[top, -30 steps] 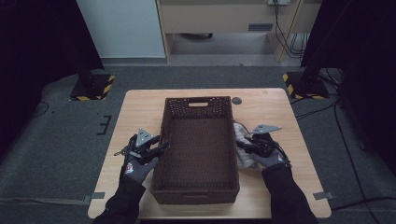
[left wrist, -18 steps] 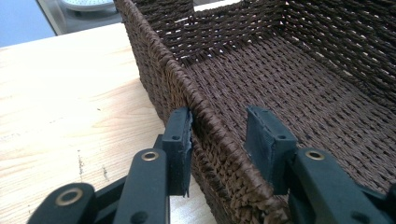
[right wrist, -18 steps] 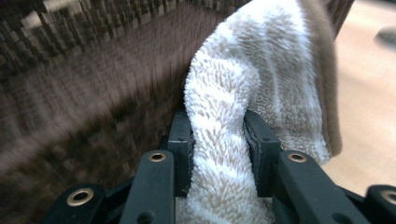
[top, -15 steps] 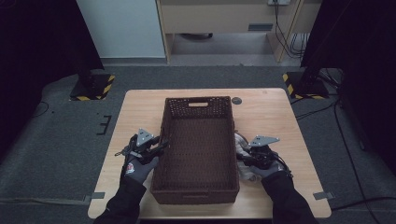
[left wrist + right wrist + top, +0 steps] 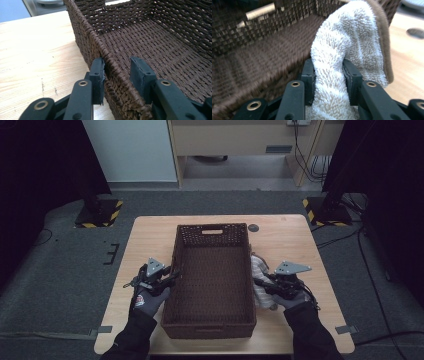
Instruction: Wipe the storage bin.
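One fluffy white towel (image 5: 342,60) sits pinched beside rectangular woven brown basket (image 5: 212,270).

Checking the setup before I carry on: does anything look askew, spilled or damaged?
Nothing stands out. The basket sits square on the table, and the towel is bunched in the right gripper beside it.

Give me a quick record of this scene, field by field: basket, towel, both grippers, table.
basket: brown woven basket, nothing inside, mid-table
towel: white towel, beside basket's right wall
left gripper: left gripper astride the basket's left rim, jaws apart, not clamped
right gripper: right gripper shut on the towel
table: light wooden table
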Motion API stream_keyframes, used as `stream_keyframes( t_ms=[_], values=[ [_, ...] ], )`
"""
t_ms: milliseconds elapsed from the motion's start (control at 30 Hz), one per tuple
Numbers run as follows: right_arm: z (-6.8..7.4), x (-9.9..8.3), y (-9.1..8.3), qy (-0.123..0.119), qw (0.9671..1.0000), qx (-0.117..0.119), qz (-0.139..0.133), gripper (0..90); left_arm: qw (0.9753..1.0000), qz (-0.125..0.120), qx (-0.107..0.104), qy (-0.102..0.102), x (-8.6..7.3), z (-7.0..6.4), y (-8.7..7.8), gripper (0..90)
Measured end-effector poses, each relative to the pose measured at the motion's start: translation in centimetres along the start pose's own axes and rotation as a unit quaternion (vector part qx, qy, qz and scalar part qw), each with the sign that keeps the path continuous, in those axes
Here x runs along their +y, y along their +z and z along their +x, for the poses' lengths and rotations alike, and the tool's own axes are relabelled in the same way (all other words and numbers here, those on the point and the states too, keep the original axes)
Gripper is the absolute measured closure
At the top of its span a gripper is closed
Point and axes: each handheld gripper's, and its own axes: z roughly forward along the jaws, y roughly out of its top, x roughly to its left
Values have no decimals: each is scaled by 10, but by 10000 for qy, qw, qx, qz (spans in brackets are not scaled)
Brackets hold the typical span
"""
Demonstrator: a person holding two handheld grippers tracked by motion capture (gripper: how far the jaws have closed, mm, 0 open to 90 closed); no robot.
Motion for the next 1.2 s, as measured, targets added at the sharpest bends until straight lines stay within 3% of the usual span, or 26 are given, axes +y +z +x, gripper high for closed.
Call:
stream_keyframes(
  t_ms=[267,333,433,533,633,700,800,967,1100,1200],
  values=[
    [-3,-21,27,10,9956,-198,916,678,9999,41,88,-28,3,1,3,645],
    [-5,-20,26,47,9956,-187,916,673,9999,36,91,-34,5,2,6,644],
    [-8,-12,16,39,9973,-243,694,670,9999,48,100,-80,8,4,11,643],
    [-7,-1,-4,67,9997,-197,140,671,9999,50,124,-95,11,6,17,639],
    [0,8,-18,4,9997,-51,-250,674,9999,41,121,-107,13,9,19,630],
    [5,6,-16,-79,9998,-50,-155,675,9998,31,110,-137,13,10,20,619],
    [8,-5,-4,-91,9997,-42,210,677,9998,16,99,-153,13,11,21,613],
    [11,-26,20,-148,9952,-131,962,677,9998,-12,70,-186,12,12,21,613],
    [9,-23,15,-94,9959,-138,888,676,9997,-54,65,-222,11,12,20,598],
    [9,-14,2,-64,9986,-153,512,674,9997,-61,62,-210,11,12,20,601]
  ],
)
